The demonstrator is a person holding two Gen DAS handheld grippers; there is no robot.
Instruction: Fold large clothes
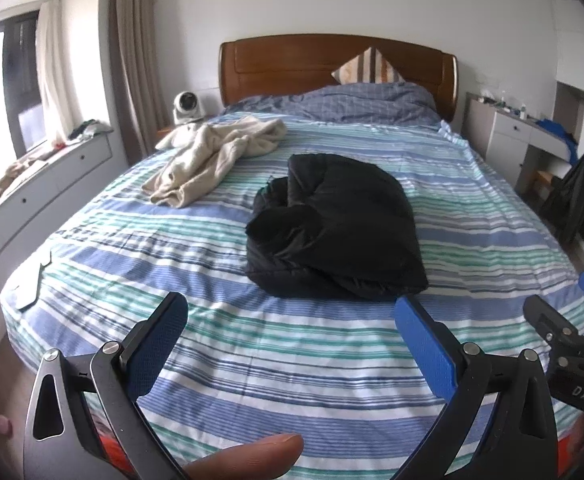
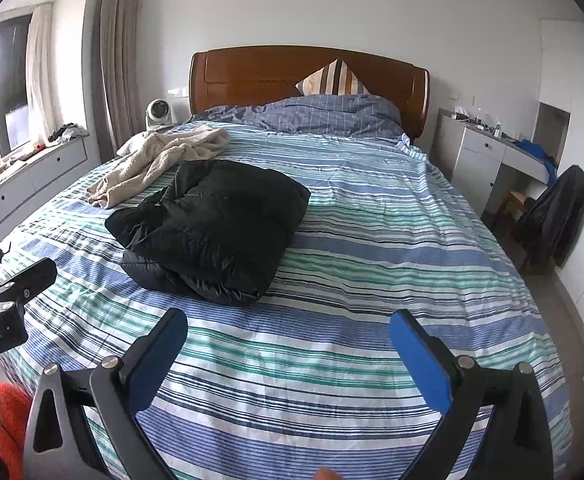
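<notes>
A black padded jacket [image 1: 336, 224] [image 2: 211, 228] lies folded into a thick bundle in the middle of the striped bed [image 1: 251, 360] [image 2: 372, 280]. Beyond it, a cream fleece garment [image 1: 215, 156] [image 2: 159, 160] lies crumpled toward the far left. My left gripper [image 1: 292, 310] stands open above the near part of the bed, short of the jacket, with nothing between its blue pads. My right gripper [image 2: 289, 324] is open too, empty, and to the right of the jacket. In the left wrist view the right gripper [image 1: 560, 300] shows at the right edge.
A wooden headboard [image 1: 332, 64] with pillows and a folded blue quilt [image 1: 372, 100] is at the far end. A white fan [image 1: 185, 108] sits on the left bedside stand. A white desk [image 2: 488, 148] and a chair draped in dark clothing [image 2: 552, 216] stand on the right. Low drawers [image 1: 31, 196] run along the left.
</notes>
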